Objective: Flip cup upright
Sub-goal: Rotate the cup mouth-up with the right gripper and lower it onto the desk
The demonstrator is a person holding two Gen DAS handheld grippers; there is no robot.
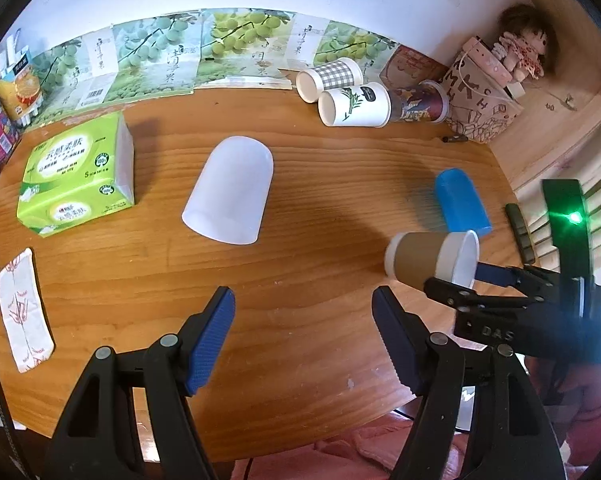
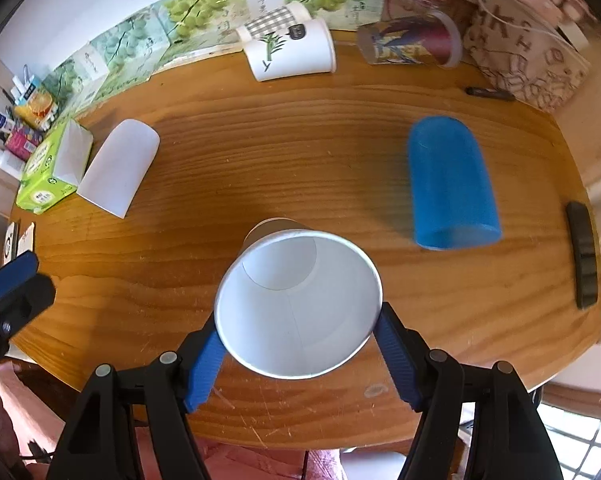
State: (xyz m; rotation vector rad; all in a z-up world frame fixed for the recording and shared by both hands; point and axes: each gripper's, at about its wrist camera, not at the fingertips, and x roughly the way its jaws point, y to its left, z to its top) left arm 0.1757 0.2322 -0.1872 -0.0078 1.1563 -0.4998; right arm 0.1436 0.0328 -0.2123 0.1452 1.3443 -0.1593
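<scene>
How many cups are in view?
6: brown-sleeved cup in right gripper; white cup, blue cup inverted on table; checked, leaf-print, purple cups lying at the back.

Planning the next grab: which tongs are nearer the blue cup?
Right. The right tongs, holding the paper cup, sit just before the blue cup; the left tongs hang farther left.

Bright daylight from right, soft shadows on table [image 1: 300, 320], fisheye-bent edges, blue cup [image 2: 452, 188] motion-blurred
</scene>
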